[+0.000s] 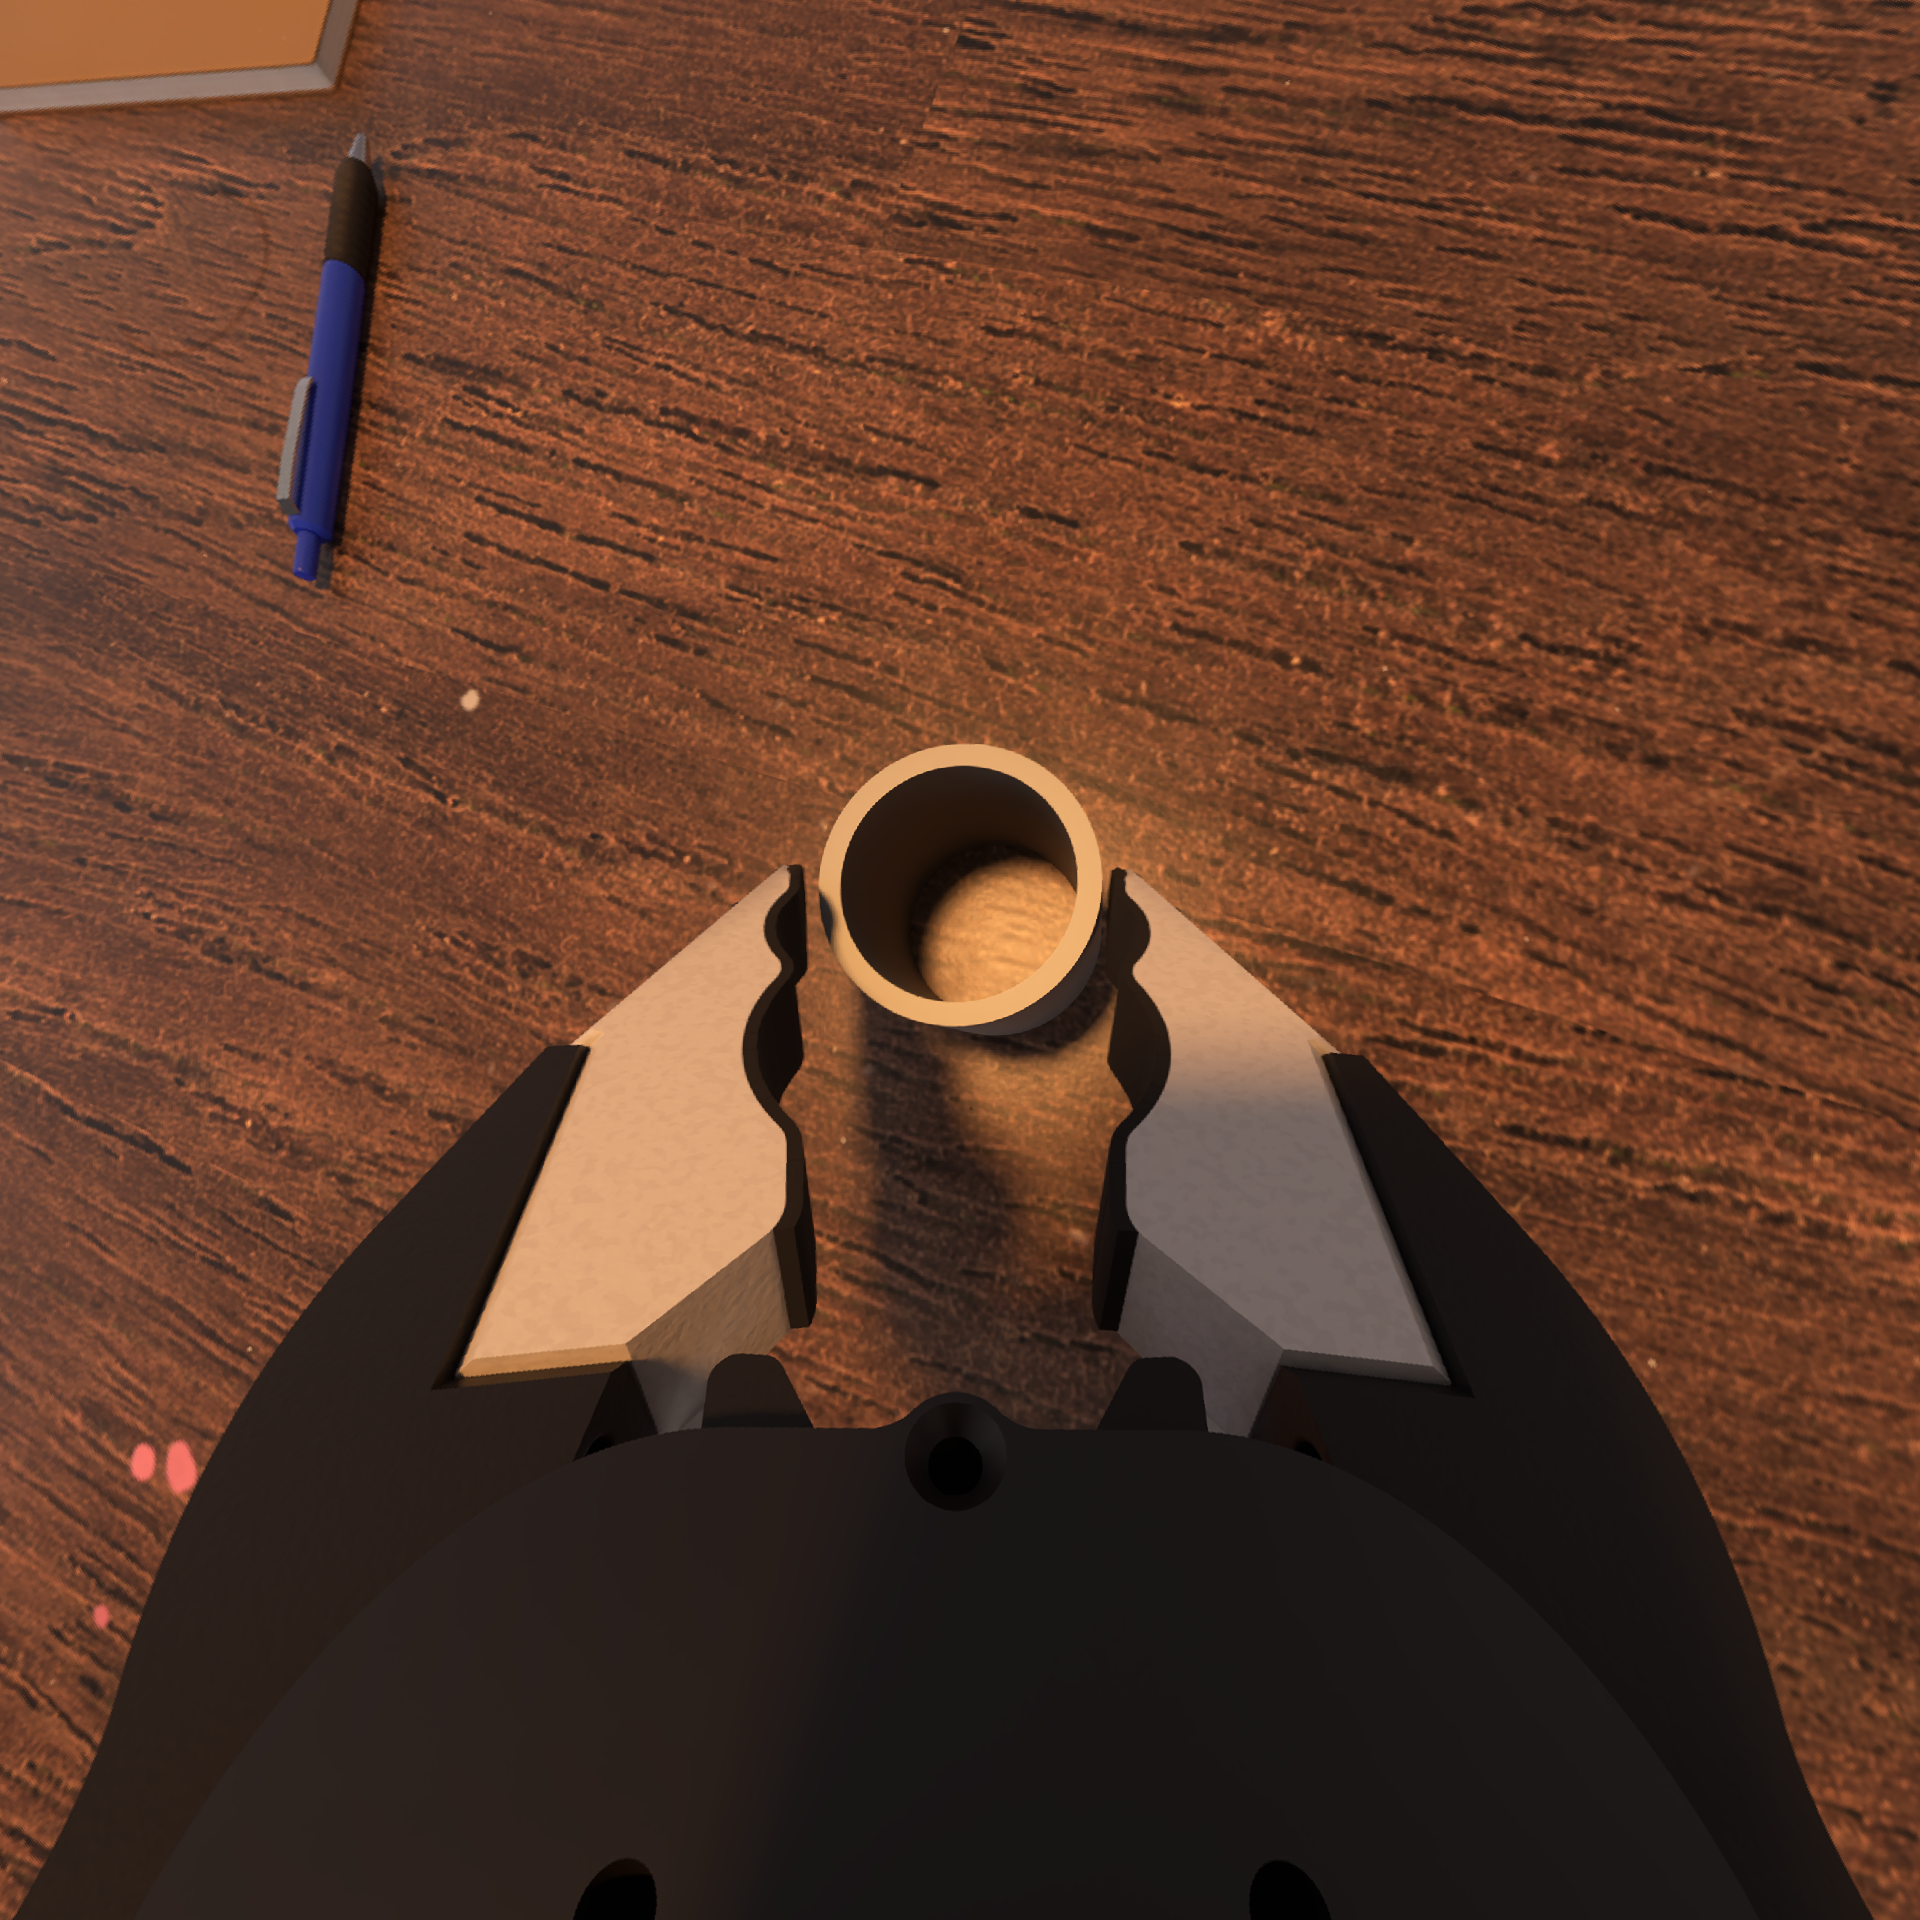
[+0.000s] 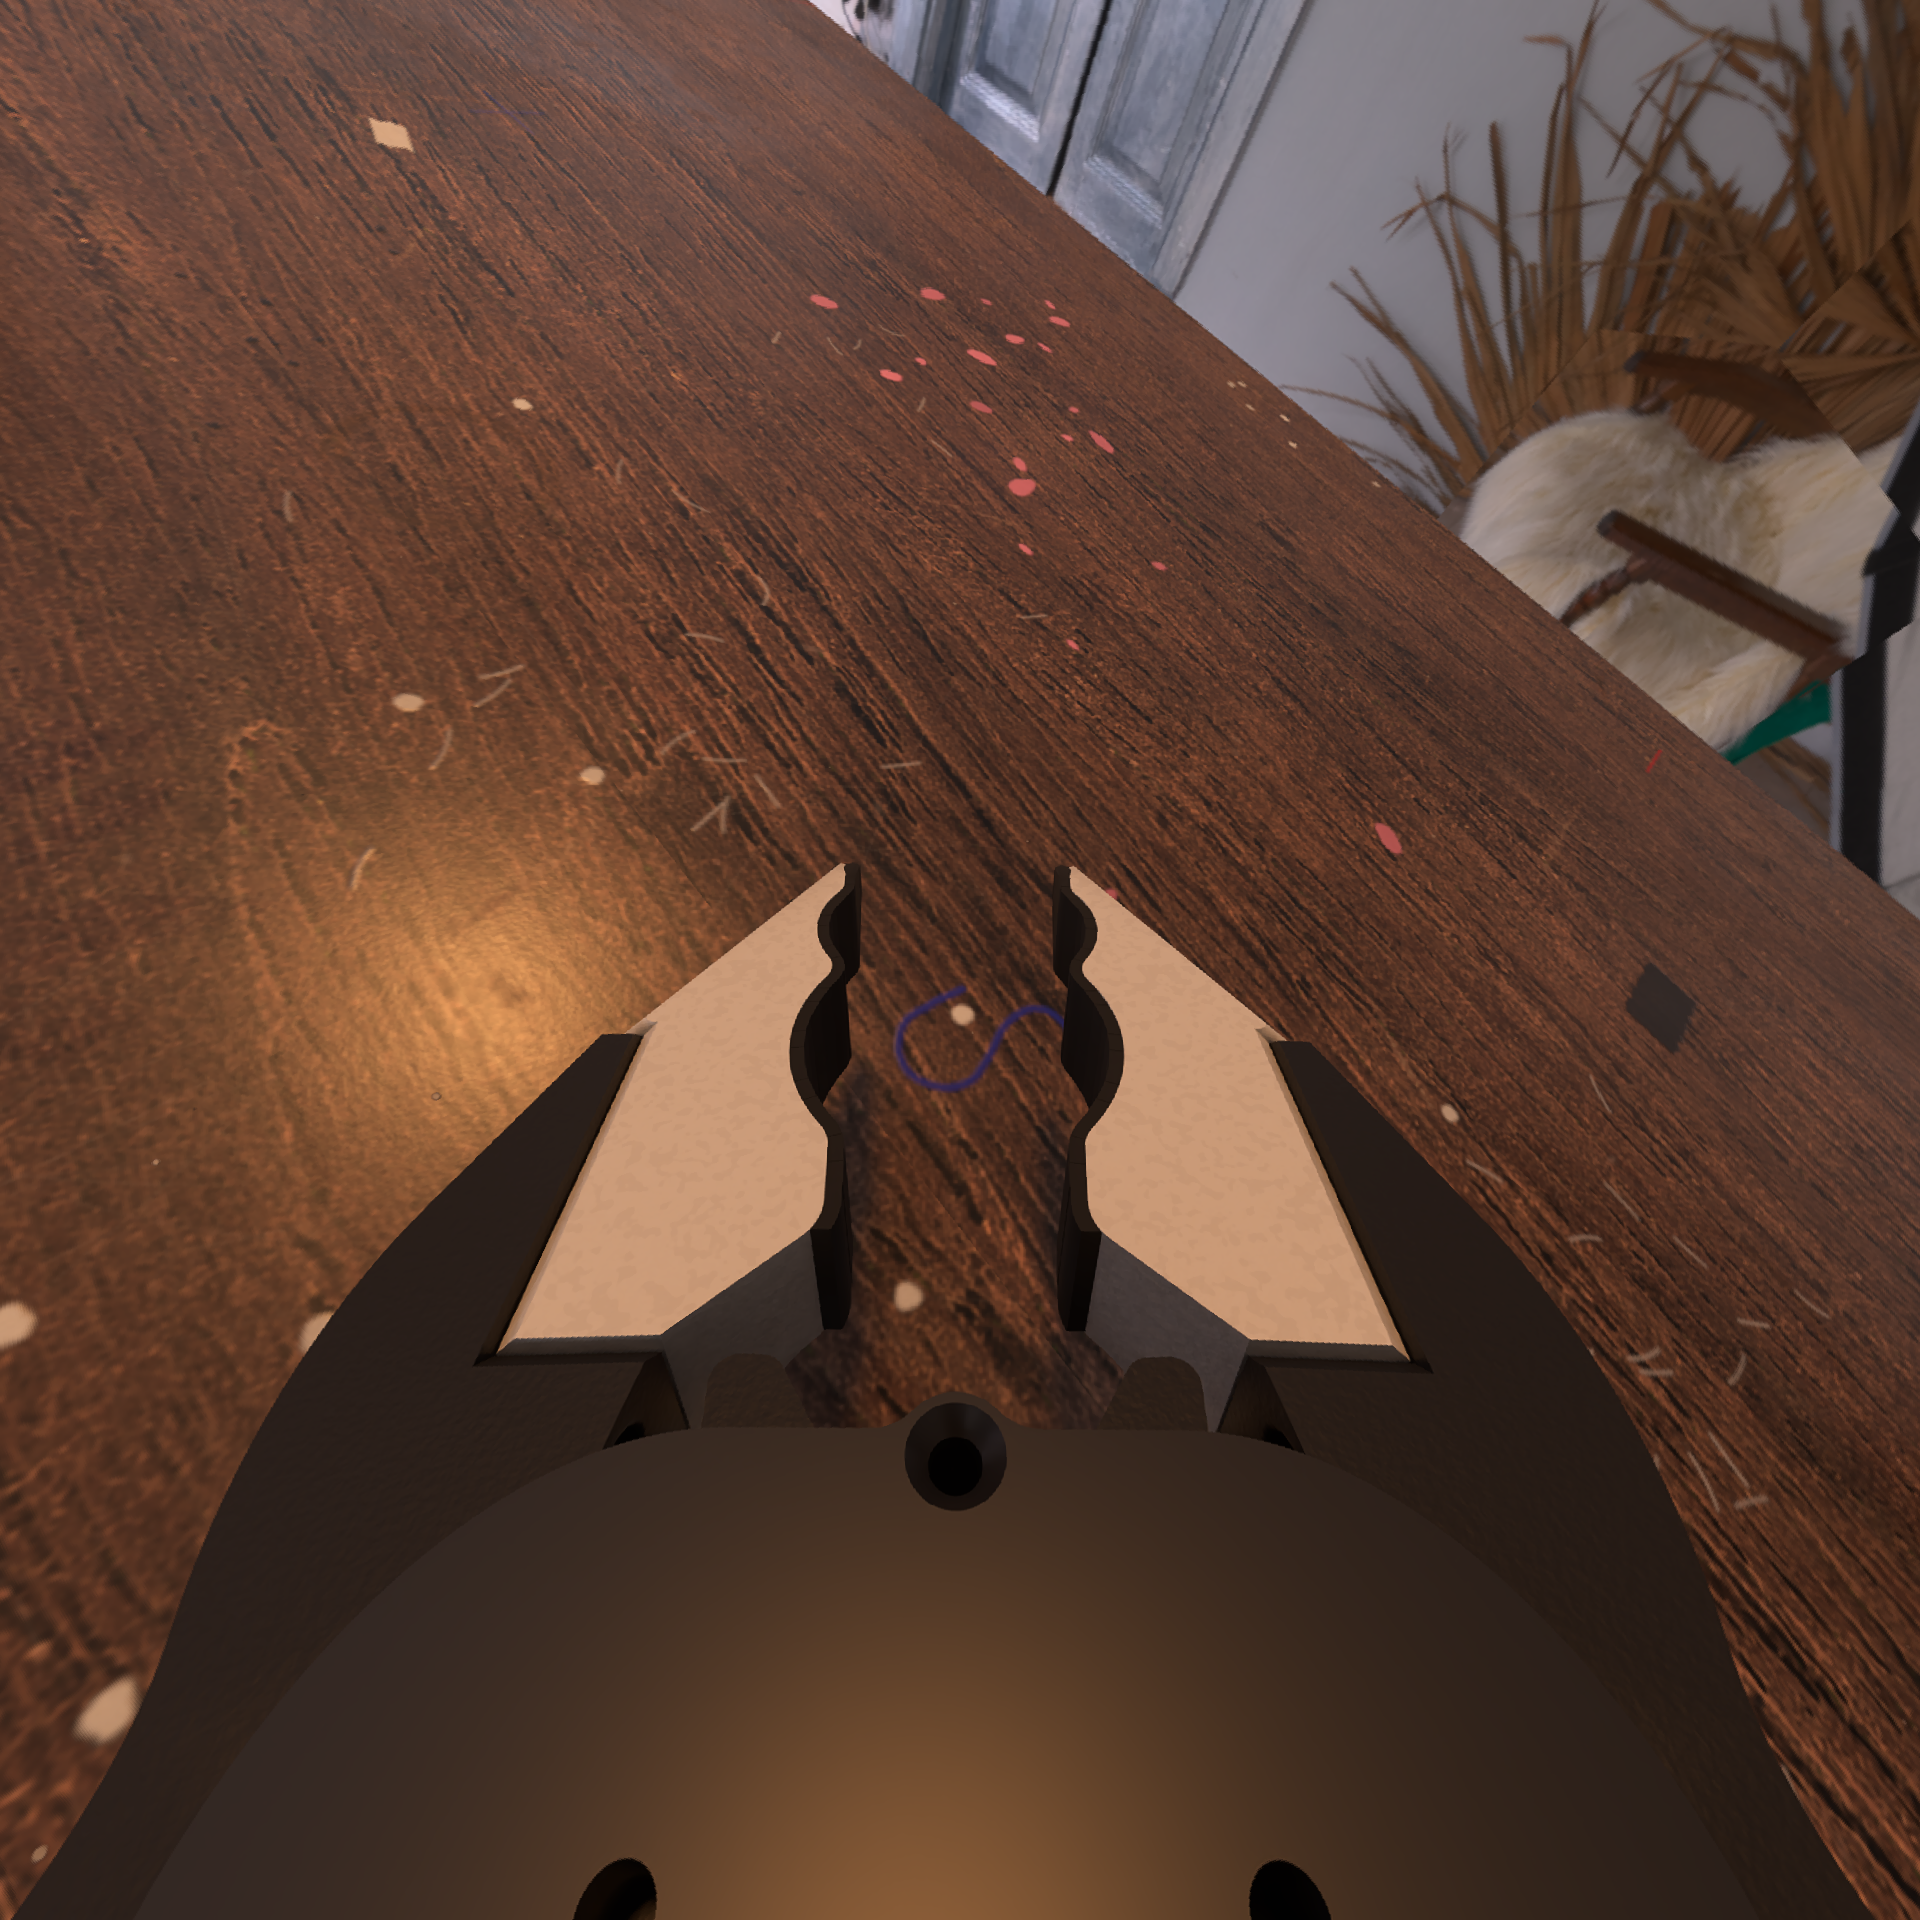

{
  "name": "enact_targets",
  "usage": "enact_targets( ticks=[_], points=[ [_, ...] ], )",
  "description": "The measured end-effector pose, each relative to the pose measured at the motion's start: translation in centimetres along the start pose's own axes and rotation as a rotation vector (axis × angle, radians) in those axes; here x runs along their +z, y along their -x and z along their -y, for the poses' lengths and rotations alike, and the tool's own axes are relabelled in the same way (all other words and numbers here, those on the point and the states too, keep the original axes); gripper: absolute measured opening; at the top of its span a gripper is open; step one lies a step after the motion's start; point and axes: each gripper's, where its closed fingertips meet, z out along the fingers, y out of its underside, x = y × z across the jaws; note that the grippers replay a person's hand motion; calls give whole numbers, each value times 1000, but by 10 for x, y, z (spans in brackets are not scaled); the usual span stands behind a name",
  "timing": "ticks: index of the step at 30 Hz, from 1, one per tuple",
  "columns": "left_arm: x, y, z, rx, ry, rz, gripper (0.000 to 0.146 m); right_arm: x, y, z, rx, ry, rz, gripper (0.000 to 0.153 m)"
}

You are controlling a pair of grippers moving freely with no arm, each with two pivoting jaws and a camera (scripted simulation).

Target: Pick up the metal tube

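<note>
The metal tube [image 1: 1081,971] is a short, tan-lit hollow cylinder standing upright on the wooden table [image 1: 1351,520]; I look down into its open top. My left gripper [image 1: 958,878] is open, with its fingertips [image 1: 784,904] close on either side of the tube and the tube between their ends. I cannot tell whether the pads touch it. My right gripper [image 2: 956,873] is open and empty above a bare part of the table [image 2: 520,520], with a small blue scribble [image 2: 951,1049] on the wood between its fingers. The tube is not in the right wrist view.
A blue pen [image 1: 330,364] lies on the table at far left. The corner of an orange grey-framed board [image 1: 166,52] is at top left. In the right wrist view the table edge [image 2: 1507,613] runs diagonally, with a door, dried plants and a fur-covered chair [image 2: 1662,561] beyond.
</note>
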Motion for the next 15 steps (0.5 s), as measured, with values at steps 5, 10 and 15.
enact_targets(
  ticks=[5,10,15],
  points=[
    [-18,-2,17,38,-49,5,54,-3,4,4,-24,-10,7,36],
    [-84,-36,53,115,-201,-98,54,-6,8,10,-47,-30,12,35],
    [-156,-147,76,287,-343,-325,54,-8,6,12,-58,-38,-1,33]
  ],
)
